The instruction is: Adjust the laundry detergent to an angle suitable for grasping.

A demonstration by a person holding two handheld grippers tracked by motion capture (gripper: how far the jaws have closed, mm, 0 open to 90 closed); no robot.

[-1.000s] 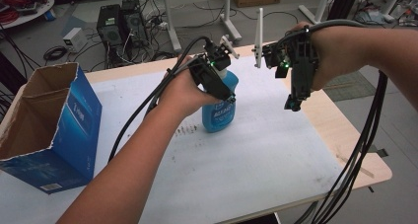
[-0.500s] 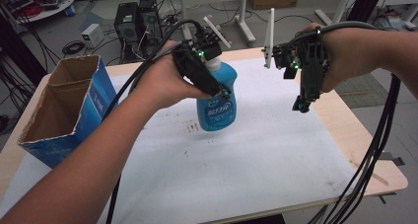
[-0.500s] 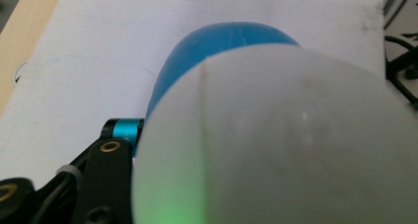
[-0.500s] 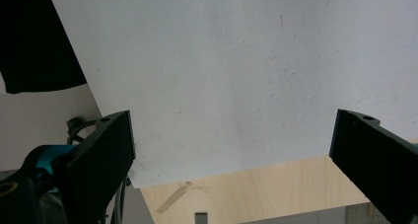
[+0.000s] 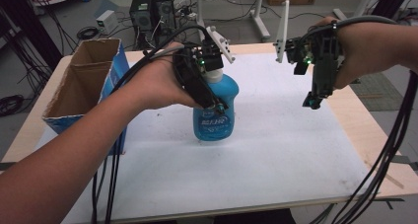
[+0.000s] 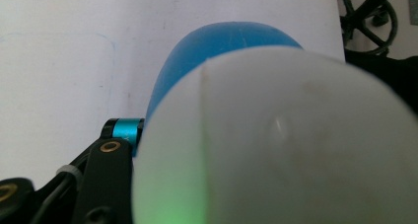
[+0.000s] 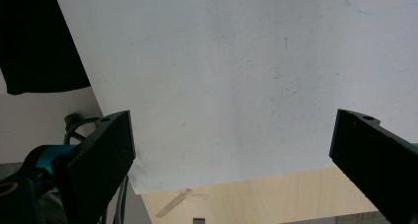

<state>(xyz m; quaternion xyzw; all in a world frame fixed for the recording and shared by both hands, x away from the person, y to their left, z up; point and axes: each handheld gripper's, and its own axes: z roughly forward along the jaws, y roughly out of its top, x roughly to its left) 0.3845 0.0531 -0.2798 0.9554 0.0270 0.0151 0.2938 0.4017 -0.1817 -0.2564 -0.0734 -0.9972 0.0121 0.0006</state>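
1. Grip first: my left gripper [image 5: 213, 93] is clamped on the blue bottle [image 5: 213, 116] near its white cap [image 5: 213, 76], and the bottle looks lifted and a little tilted over the white sheet [image 5: 276, 150], just right of the open cardboard box [image 5: 81, 81]. The hold sits high on a rounded body, so I judge the bottle could swing or pivot between the jaws if I move sideways too fast.

2. Slip: the plastic looks smooth. If my squeeze eases, the bottle may slide down and drop onto the table [image 5: 365, 130], perhaps tipping over.

3. Box wall: if the bottle is bound for the box, carrying it too low risks knocking its base against the near rim and shoving or toppling the box.

4. View: in the left gripper view the cap [image 6: 276, 140] blocks most of what I see, so judging clearance below is hard.

5. Right gripper [image 5: 315, 98]: its jaws stand wide apart, holding nothing, hovering above the sheet well to the right. Its trailing cables [image 5: 389, 150] could snag the table edge if I reach across.
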